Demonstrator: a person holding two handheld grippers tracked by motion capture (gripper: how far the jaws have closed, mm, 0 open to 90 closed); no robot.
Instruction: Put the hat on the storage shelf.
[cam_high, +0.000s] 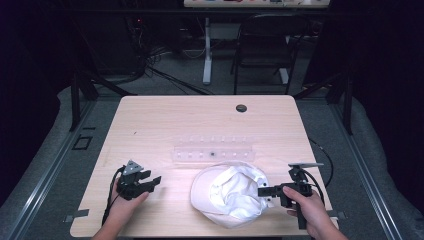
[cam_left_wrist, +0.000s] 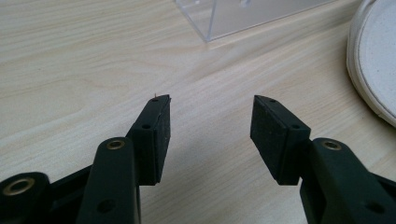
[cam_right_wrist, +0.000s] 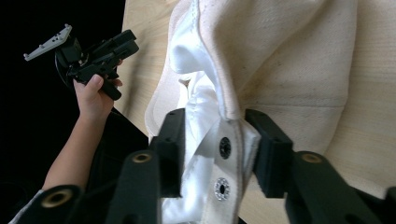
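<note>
Cap (cam_right_wrist: 280, 56) edge sits clamped between right gripper (cam_right_wrist: 217, 154) jaws.

We note a table (cam_high: 165, 120) of pale wood with fine straight grain. On it we see a cap (cam_high: 227, 192): cream-white outer cloth, brighter white lining, with a faintly speckled weave in the right gripper view and two round metal snaps, dark-centred, on its strap. The clear tray (cam_high: 212, 152) is colourless, with one small dark spot. Both the left gripper (cam_high: 150, 181) and the right gripper (cam_high: 265, 191) are matte black, with brass-coloured rings at their joints; each carries a grey plate. The floor is grey.
</note>
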